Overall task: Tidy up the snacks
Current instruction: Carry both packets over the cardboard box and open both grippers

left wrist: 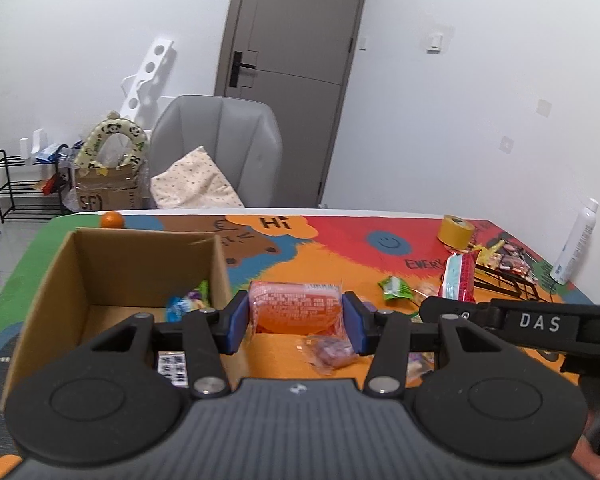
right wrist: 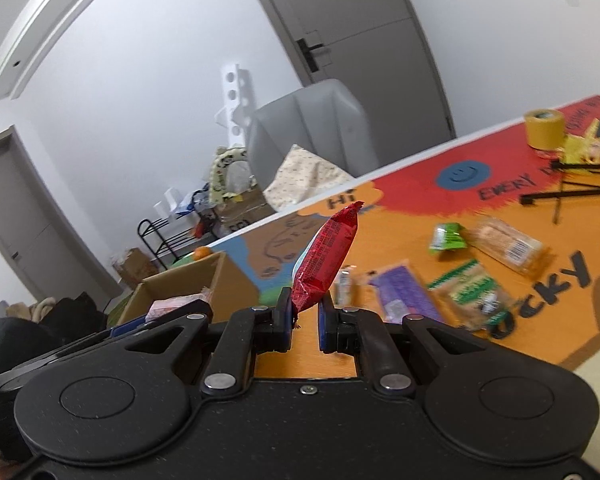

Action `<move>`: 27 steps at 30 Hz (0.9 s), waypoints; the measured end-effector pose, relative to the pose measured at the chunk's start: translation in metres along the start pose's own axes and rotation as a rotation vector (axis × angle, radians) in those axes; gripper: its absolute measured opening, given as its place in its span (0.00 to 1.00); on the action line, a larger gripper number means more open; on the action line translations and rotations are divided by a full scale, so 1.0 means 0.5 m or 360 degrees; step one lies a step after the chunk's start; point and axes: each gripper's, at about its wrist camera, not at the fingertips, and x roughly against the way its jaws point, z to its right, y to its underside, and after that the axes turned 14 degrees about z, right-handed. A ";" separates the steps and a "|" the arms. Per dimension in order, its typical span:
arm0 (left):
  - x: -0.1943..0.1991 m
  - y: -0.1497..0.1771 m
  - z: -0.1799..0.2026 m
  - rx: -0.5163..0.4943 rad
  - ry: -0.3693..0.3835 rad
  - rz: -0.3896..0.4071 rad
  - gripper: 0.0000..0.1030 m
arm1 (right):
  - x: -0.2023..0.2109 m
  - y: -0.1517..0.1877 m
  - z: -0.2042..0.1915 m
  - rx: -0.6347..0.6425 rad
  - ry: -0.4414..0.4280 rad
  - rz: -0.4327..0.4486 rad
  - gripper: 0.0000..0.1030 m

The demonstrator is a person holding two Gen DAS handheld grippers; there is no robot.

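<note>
The left gripper [left wrist: 296, 322] has its blue pads about a third open and pressed on both ends of an orange snack packet [left wrist: 295, 307], which it holds above the table just right of the cardboard box [left wrist: 56, 280]. That packet looks soft and puffy, so a squeeze across its short sides, as here, should do, though the glossy film may slide under a loose hold. The right gripper [right wrist: 305, 322] has its jaws nearly closed, pinching the bottom seam of a red wrapped snack [right wrist: 327, 256] that stands up and leans to the right; it is light and crinkly, and a grip on the crimped seam alone could let it swing or tear. The box sits at the near left of the colourful table mat [left wrist: 340, 248], with a few small wrappers already inside. More snacks lie loose to the right: a green packet [right wrist: 446, 237], a purple one [right wrist: 404, 294] and a clear-wrapped biscuit pack [right wrist: 508, 247]. Readable writing: "Hi" and "EVERY" on the mat, "DAS" on the right gripper's arm as seen from the left camera, and "SF" on a far carton [left wrist: 104, 196] on the floor. The print on the snack packets is too small to read.
</note>
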 end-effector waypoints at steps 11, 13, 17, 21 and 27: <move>0.034 -0.026 -0.098 0.0044 -0.0155 0.0046 0.47 | -0.035 0.010 -0.084 0.0049 -0.0140 -0.0041 0.10; 0.037 -0.029 -0.116 0.0053 -0.0178 0.0049 0.47 | -0.043 0.014 -0.097 0.0061 -0.0155 -0.0053 0.10; 0.038 -0.031 -0.151 0.0075 -0.0222 0.0047 0.47 | -0.061 0.024 -0.122 0.0085 -0.0183 -0.0082 0.10; 0.034 -0.026 -0.185 0.0100 -0.0255 0.0033 0.47 | -0.079 0.033 -0.146 0.0109 -0.0200 -0.0113 0.10; 0.017 -0.025 -0.223 0.0130 -0.0262 0.0018 0.47 | -0.103 0.042 -0.179 0.0152 -0.0211 -0.0146 0.10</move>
